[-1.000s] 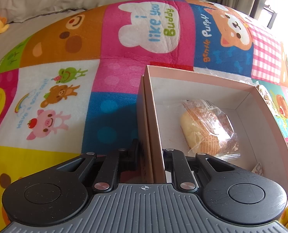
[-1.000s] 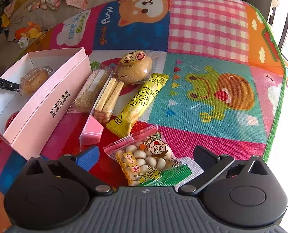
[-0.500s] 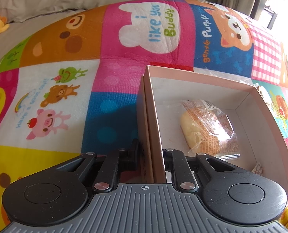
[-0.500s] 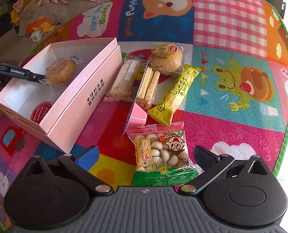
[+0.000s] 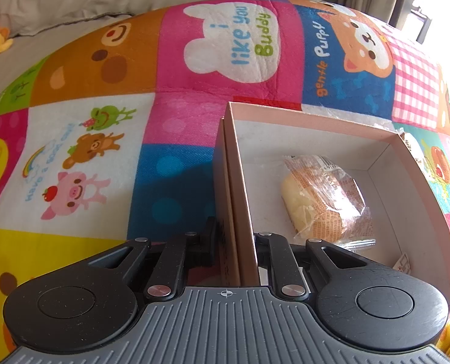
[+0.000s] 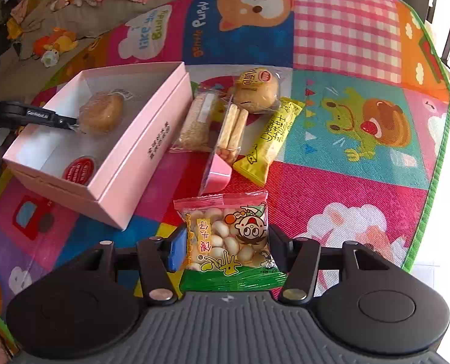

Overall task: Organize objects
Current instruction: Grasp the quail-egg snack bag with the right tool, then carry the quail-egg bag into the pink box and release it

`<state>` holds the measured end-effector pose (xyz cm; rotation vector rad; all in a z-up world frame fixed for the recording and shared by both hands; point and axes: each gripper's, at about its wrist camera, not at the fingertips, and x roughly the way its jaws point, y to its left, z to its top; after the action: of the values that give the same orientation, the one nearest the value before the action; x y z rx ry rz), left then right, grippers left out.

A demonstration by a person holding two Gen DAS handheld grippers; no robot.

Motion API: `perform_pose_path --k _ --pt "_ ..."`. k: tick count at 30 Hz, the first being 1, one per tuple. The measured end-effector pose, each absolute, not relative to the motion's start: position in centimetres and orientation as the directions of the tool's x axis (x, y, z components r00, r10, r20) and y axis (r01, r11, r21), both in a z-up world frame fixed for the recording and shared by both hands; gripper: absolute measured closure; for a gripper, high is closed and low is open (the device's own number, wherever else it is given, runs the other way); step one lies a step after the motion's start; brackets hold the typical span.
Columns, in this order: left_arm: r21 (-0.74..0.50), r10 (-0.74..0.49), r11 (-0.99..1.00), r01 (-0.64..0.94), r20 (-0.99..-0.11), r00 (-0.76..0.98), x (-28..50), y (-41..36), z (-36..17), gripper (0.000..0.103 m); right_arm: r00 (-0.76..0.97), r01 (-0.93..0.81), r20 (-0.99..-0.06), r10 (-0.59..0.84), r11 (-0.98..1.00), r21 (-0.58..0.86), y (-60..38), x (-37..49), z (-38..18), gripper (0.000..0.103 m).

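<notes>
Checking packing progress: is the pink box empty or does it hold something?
Not empty. The open pink box holds one wrapped bun; the other snacks lie outside on the mat.

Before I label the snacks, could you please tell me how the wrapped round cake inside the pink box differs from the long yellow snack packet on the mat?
The wrapped round cake lies inside the pink cardboard box; the long yellow snack packet lies outside on the colourful play mat. The cake is round, its wrapper clear; the packet is long, flat and opaque. Both are sealed snacks.
</notes>
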<state>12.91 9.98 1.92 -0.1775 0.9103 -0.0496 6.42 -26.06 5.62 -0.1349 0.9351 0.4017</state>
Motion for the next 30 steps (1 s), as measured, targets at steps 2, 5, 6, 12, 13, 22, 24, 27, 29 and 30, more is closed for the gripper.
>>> perform_pose_path --k 2,5,6,12,13,22,24,27,29,30 --pt "-0.174 -0.117 0.984 -0.033 -0.78 0.614 12.9 10.0 1.9 0.086 0.527 -0.425 -0.795 0.301 0.903 0.06 -25.1 4.2 6.9 0.048" --pt "-0.175 -0.119 0.984 -0.032 -0.779 0.616 12.9 10.1 1.9 0.086 0.491 -0.499 -0.795 0.357 0.863 0.079 -22.8 0.8 8.5 0.048" --pt "-0.176 -0.12 0.984 -0.032 -0.778 0.617 12.9 10.1 1.9 0.086 0.483 -0.526 -0.796 0.365 0.847 0.069 -21.8 -0.3 8.8 0.048" --pt "-0.175 -0.119 0.984 -0.03 -0.776 0.619 12.8 10.2 1.8 0.086 0.488 -0.639 -0.744 0.456 0.767 0.051 -17.2 -3.4 12.5 0.048" --pt "-0.176 -0.121 0.984 -0.029 -0.776 0.619 12.8 10.2 1.8 0.086 0.496 -0.647 -0.726 0.477 0.761 0.057 -16.7 -3.2 13.3 0.048" --pt "-0.202 -0.143 0.979 -0.029 -0.779 0.61 13.0 10.5 1.8 0.085 0.596 -0.663 -0.594 0.54 0.748 0.016 -10.3 2.5 14.8 0.035" --pt "-0.201 -0.143 0.979 -0.026 -0.777 0.613 13.0 10.4 1.8 0.085 0.596 -0.65 -0.605 0.528 0.76 0.023 -9.9 3.4 13.9 0.027" --pt "-0.2 -0.142 0.979 -0.026 -0.774 0.617 12.9 10.4 1.7 0.085 0.595 -0.636 -0.613 0.52 0.771 0.035 -11.1 3.5 13.3 0.027" --pt "-0.198 -0.14 0.98 -0.025 -0.773 0.619 12.9 10.4 1.7 0.085 0.6 -0.624 -0.624 0.501 0.781 0.027 -12.7 3.0 13.2 0.025" --pt "-0.197 -0.14 0.98 -0.024 -0.772 0.62 12.9 10.4 1.7 0.085 0.607 -0.614 -0.631 0.483 0.789 0.013 -13.8 2.5 13.0 0.022"
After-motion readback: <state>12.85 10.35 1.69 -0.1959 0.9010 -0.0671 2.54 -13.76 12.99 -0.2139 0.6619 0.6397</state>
